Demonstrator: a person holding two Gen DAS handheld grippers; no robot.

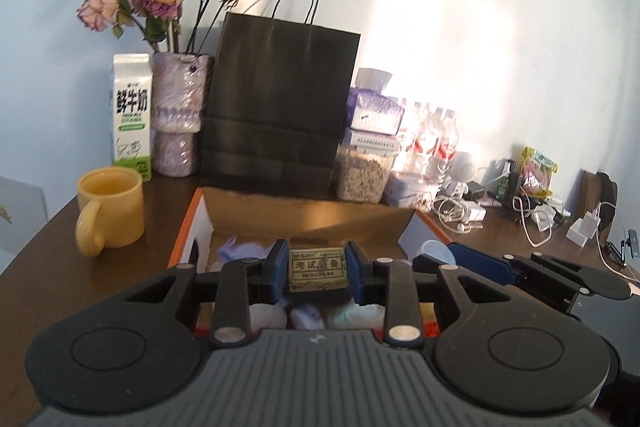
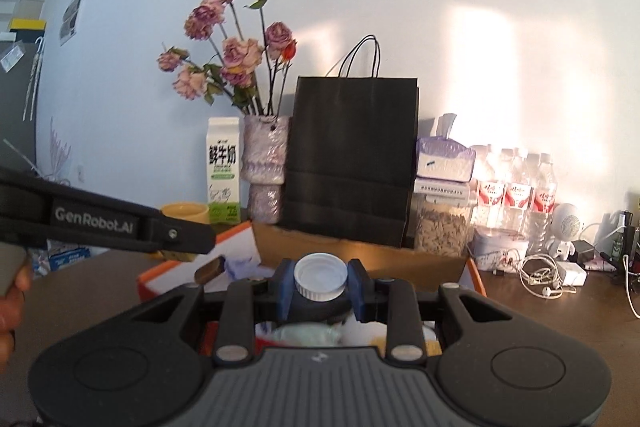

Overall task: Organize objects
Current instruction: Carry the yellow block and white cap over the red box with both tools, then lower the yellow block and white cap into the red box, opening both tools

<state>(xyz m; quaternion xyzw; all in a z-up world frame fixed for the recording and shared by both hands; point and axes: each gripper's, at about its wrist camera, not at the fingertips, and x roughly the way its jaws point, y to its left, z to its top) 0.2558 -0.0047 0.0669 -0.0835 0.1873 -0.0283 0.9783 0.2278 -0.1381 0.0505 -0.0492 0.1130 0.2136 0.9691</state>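
Over the cardboard box [image 1: 308, 215], my left gripper [image 1: 317, 269] pinched an eraser [image 1: 317, 268], right gripper [image 2: 320, 281] a white-capped bottle [image 2: 320, 277]; jaws narrow, either could've slipped or collided.

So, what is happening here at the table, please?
A person is sorting small items with two handheld grippers over an open cardboard box. The left gripper has its jaws shut on a small labelled box. The right gripper has its jaws shut on a dark bottle with a white cap. Both items are held just above the box, which already contains several small things.
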